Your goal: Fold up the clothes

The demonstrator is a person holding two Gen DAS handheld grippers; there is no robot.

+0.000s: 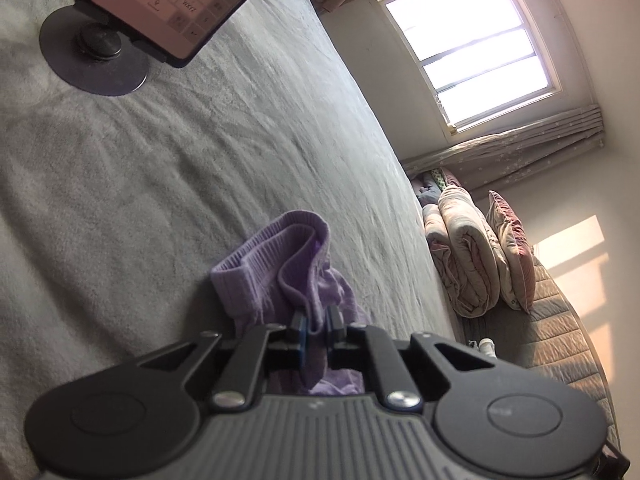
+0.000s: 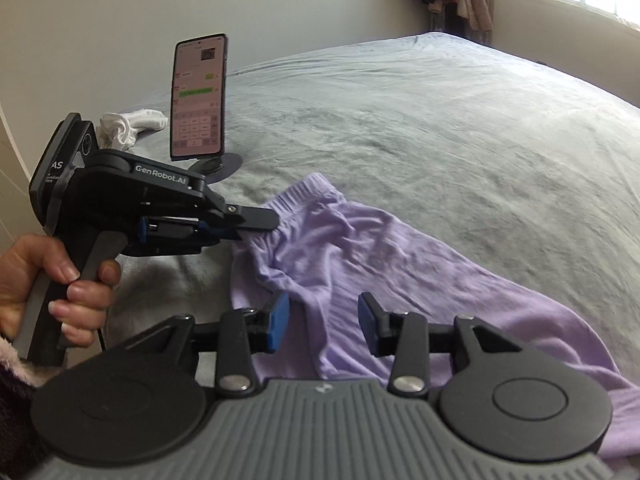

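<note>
Left wrist view: left gripper [image 1: 318, 326] pinches the waistband of the purple garment [image 1: 280, 264] on the grey bed [image 1: 160, 180]; right gripper [image 2: 323, 320] has its fingers spread above the cloth, clamping nothing.

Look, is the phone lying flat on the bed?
No, the phone stands upright on a round stand on the bed.

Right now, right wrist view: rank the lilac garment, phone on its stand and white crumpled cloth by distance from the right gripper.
1. Lilac garment, under the open right gripper.
2. Phone on its stand, up left on the grey bed.
3. White crumpled cloth, behind the phone, by the wall.
</note>
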